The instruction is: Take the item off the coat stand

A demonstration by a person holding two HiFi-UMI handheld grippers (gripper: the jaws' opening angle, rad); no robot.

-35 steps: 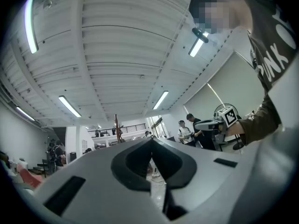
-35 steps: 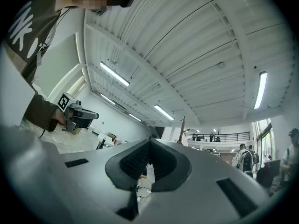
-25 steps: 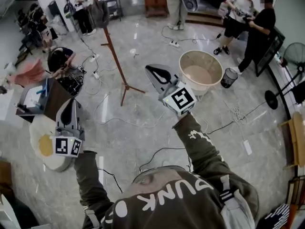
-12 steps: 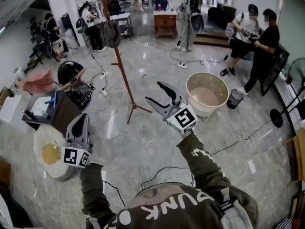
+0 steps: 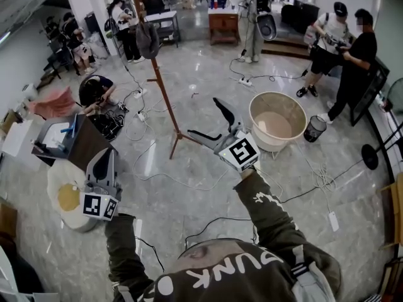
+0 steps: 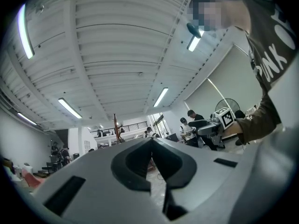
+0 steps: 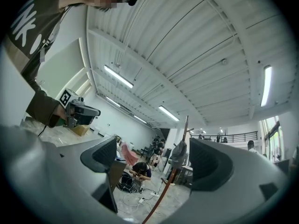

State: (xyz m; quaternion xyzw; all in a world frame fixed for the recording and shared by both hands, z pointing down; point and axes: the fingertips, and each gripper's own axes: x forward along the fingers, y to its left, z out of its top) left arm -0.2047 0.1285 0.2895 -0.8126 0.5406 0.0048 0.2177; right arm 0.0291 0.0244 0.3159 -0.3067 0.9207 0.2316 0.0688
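The brown wooden coat stand (image 5: 162, 90) rises from the marble floor at the upper left of the head view. A grey item (image 5: 147, 39) hangs high on its pole. My right gripper (image 5: 204, 117) is held out toward the stand, still short of it. Its jaws are opening wide and nothing is between them. Between those jaws, in the right gripper view, the stand's pole (image 7: 167, 185) and the grey item (image 7: 178, 151) show some way off. My left gripper (image 5: 106, 159) is low at the left, shut and empty, its jaws meeting (image 6: 151, 158).
A big beige tub (image 5: 272, 113) and a black bin (image 5: 315, 129) stand right of my right gripper. Cables run over the floor (image 5: 189, 168). A dark box (image 5: 66, 138) and a white round thing (image 5: 66, 197) lie at the left. Several people stand around the room's edges.
The right gripper's jaws have gone from shut to wide open. The head view has lifted, so the hanging grey item now shows. The left gripper stays shut.
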